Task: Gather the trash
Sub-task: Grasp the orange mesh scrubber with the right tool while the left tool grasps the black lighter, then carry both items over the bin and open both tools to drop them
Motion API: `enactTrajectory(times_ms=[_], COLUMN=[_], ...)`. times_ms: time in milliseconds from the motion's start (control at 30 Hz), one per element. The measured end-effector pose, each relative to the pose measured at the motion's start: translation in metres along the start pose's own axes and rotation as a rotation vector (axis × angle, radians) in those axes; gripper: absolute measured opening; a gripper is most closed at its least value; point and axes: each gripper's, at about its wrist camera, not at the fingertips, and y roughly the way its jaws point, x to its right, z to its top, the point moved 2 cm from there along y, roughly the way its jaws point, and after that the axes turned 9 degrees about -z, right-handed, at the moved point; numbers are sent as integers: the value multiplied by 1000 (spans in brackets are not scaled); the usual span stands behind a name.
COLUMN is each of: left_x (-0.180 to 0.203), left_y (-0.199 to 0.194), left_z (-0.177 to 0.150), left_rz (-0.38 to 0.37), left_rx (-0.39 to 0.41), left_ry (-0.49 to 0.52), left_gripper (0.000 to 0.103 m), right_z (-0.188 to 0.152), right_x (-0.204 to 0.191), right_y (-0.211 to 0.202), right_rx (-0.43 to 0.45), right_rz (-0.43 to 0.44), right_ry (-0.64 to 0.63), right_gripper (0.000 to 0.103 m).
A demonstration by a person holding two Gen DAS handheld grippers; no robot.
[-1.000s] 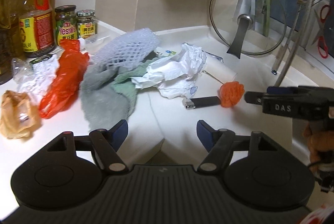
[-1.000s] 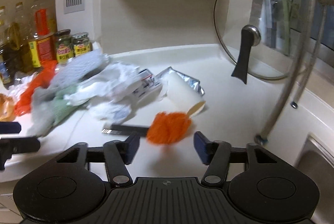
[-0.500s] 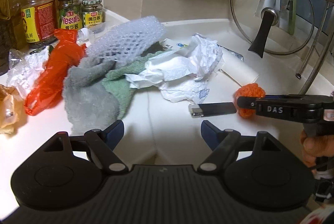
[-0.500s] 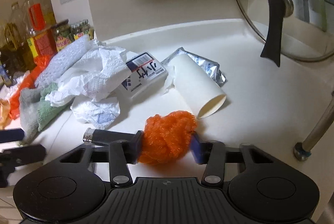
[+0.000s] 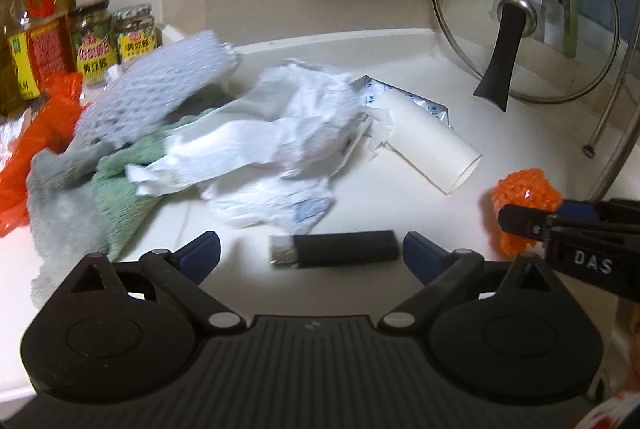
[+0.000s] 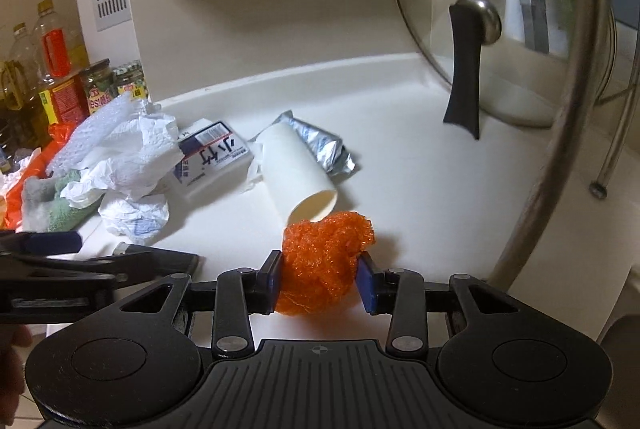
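My right gripper [image 6: 320,283] is shut on an orange mesh ball [image 6: 326,261], squeezed between both blue pads just above the white counter. It also shows in the left wrist view [image 5: 524,195]. My left gripper [image 5: 312,255] is open, with a black lighter [image 5: 334,249] lying on the counter between its fingertips. Behind lie a white paper cup [image 6: 298,171] on its side, crumpled white tissue [image 5: 276,141], a small printed box [image 6: 212,159] and a silver foil wrapper [image 6: 324,147].
Grey and green cloths [image 5: 80,197], white foam netting [image 5: 160,91] and an orange plastic bag [image 5: 36,133] lie at the left. Jars and oil bottles [image 5: 92,37] stand at the back left. A glass pot lid [image 5: 520,9] leans at the back right beside a metal rack leg [image 6: 560,117].
My right gripper closed on the orange mesh ball and raised it slightly. My left gripper moved forward and right, bringing the black lighter between its open fingers.
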Motion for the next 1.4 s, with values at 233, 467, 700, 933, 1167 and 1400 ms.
enactTrajectory(times_ms=[233,467,700,933,1167,1400], left_x=[16,14,13,-7,-36,-74], left_y=[18,25,18,-16,-60,-109], left_z=[-3,-5,-7,-18,-32,-58], left_rz=[71,98,59,12,-15,-40], left_rx=[-17,-15,-22,-30,-23,-15], left_ry=[-3,-22,19,16,6,21], left_gripper=[100,92,81,81,81,81], right_z=[-4,-8,-10,-12,-19,-38], right_x=[15,18,12,-3,-39,-88], right_y=[0,1,1,-6,-28,-67], right_rx=[5,9,3,-3,-25,-47], right_rz=[6,32,51,83,127,138], right_ry=[-4,0,1,-11,-35,-4], right_gripper=[39,39,39,39,39,39])
